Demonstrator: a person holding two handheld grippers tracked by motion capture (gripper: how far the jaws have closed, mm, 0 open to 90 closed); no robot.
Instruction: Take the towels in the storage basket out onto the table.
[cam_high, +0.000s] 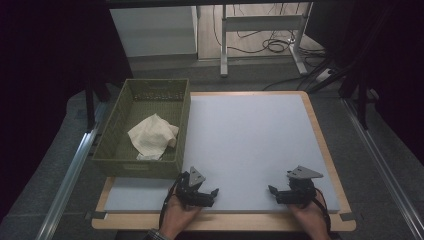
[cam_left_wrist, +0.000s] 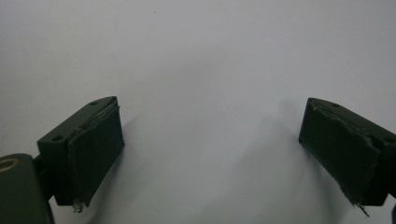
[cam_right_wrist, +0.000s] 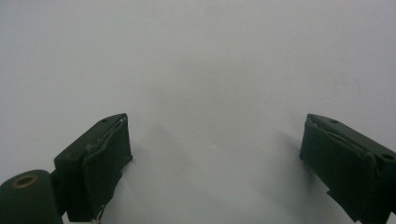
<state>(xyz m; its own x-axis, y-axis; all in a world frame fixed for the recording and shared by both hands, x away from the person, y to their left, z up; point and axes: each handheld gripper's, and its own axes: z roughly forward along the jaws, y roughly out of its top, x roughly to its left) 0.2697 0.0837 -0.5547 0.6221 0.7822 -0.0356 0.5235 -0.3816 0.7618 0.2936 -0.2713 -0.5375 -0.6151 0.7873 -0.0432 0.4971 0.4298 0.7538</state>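
Observation:
A cream cloth lies crumpled inside an olive-green basket at the table's left. My left gripper rests low on the pale grey mat near the front edge, just right of the basket's front corner, its jaws pointing toward the right. My right gripper sits near the front right of the mat, pointing left toward the other one. In the left gripper view, my left gripper stands open over bare mat. In the right gripper view, my right gripper is likewise open with nothing between its pads.
The mat covers a wooden tabletop whose rim shows on the right and front. Metal rails run along both sides of the table. Behind it stand a white desk frame and loose cables on the floor.

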